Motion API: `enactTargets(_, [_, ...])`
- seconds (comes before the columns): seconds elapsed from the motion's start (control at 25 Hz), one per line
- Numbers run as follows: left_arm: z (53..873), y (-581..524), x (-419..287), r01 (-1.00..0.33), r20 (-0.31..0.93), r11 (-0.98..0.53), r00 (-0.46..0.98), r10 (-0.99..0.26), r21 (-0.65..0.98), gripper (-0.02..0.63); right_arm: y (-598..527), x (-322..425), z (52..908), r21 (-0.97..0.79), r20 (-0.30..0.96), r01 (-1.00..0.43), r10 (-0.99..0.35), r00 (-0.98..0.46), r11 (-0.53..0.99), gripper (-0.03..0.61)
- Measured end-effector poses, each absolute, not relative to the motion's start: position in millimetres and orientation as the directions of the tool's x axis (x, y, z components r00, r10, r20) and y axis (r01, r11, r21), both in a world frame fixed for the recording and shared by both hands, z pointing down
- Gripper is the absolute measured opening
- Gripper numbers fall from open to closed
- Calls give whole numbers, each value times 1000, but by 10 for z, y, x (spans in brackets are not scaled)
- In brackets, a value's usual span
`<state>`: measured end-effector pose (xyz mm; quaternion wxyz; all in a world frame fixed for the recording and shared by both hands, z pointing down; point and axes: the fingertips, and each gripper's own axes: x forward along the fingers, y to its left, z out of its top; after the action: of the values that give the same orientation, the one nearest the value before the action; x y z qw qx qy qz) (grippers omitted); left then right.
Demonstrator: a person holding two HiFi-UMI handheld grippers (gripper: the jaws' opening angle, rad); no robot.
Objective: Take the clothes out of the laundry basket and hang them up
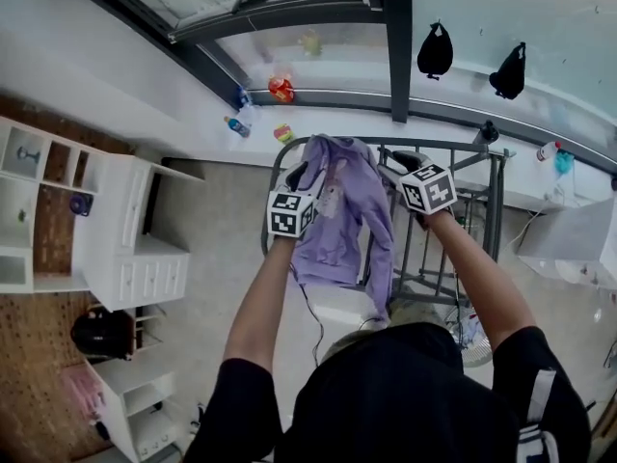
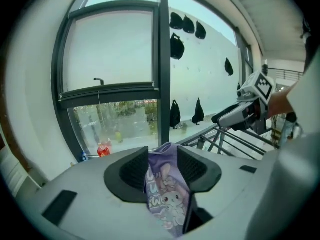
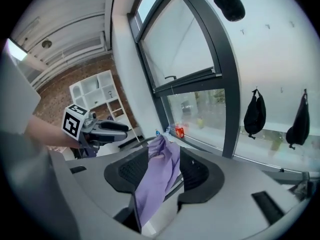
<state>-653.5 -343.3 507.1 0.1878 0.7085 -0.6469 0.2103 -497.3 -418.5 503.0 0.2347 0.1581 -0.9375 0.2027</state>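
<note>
A purple garment (image 1: 337,222) is hanging at twelve o'clock ahead of the person, out of the basket and apparently lying over the top rail of the drying rack (image 1: 487,210). The left gripper (image 1: 296,176) at eleven o'clock and the right gripper (image 1: 406,163) at one o'clock are both standing spread, with cloth running loosely between their pads rather than being pinched. Judging by this, one piece is getting hung, and spreading it flat is probably remaining.

Bright daylight through window (image 2: 112,49); fisheye-warped, dark-vignetted edges.
</note>
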Motion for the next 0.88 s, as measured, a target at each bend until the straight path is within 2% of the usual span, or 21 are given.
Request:
enactTargets(0.12, [4863, -3074, -6302, -992, 492, -119, 118, -863, 30, 92, -3844, -4681, 4787, -285, 484, -405, -235, -843, 869, 166])
enactTargets(0.2, [4746, -2766, -6117, -989, 465, -136, 143, -874, 49, 46, -3565, -4449, 4599, -265, 463, -421, -268, -845, 868, 83])
enactTargets(0.28, [4654, -2430, -5919, -987, 442, -151, 163, -882, 63, 27, -3244, -4177, 4425, -250, 438, -446, -310, -844, 860, 36])
enactTargets(0.36, [4587, -2092, -5715, -982, 414, -165, 188, -891, 91, 16, -2879, -3848, 4294, -244, 414, -479, -356, -838, 843, 11])
enactTargets(0.56, [4549, -1212, -5168, -944, 249, -226, 285, -926, 240, 14, -1800, -2692, 4298, -244, 426, -600, -471, -772, 762, 6])
enactTargets(0.76, [4716, -529, -4548, -903, 190, -258, 336, -923, 344, 15, -911, -1175, 4595, -217, 540, -768, -582, -608, 602, 6])
enactTargets(0.88, [4844, -223, -4034, -859, 179, -306, 404, -897, 411, 15, -448, -403, 4819, -153, 637, -836, -595, -491, 526, 6])
